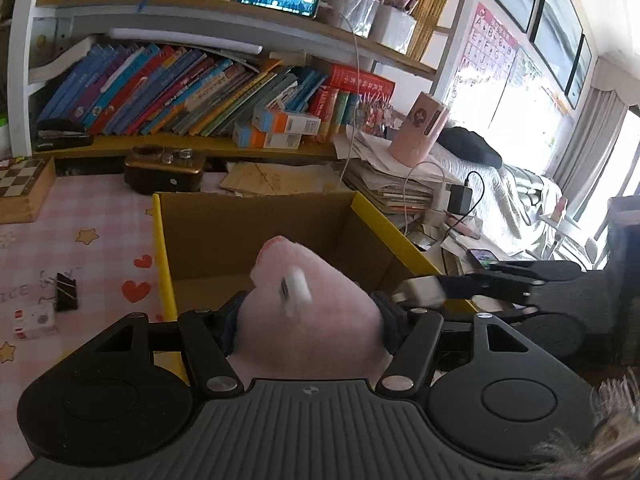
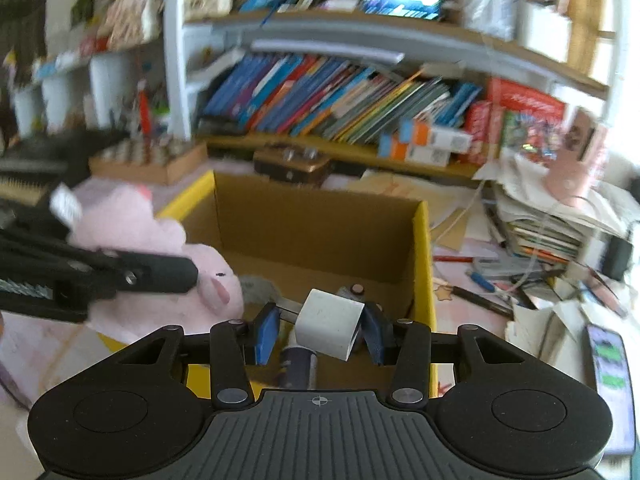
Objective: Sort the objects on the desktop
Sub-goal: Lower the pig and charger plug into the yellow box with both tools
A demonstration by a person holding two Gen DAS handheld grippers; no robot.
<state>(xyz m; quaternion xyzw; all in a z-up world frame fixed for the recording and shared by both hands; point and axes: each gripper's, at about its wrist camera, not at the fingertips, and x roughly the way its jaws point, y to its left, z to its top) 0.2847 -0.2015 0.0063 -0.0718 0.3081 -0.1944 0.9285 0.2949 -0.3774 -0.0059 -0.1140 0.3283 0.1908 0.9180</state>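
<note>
My left gripper (image 1: pixel 310 316) is shut on a pink plush toy (image 1: pixel 316 280), which hangs over the near rim of an open cardboard box with yellow edges (image 1: pixel 256 216). My right gripper (image 2: pixel 320 328) is shut on a white plug adapter (image 2: pixel 330 322), with its metal prongs toward the left pad, above the box (image 2: pixel 320 216). In the left wrist view the adapter (image 1: pixel 420 288) shows at the right, just over the box's right edge. In the right wrist view the plush (image 2: pixel 208 280) and left gripper (image 2: pixel 120 232) come in from the left. A dark cylinder (image 2: pixel 298 364) and small items lie in the box.
A black binder clip (image 1: pixel 66 292) and a small white box (image 1: pixel 34 320) lie on the pink cloth left of the carton. A chess box (image 1: pixel 24 192) and a dark tin (image 1: pixel 164 172) stand behind. Paper stacks, pens (image 2: pixel 480 296), a charger (image 1: pixel 460 200) and a phone (image 2: pixel 610 364) crowd the right.
</note>
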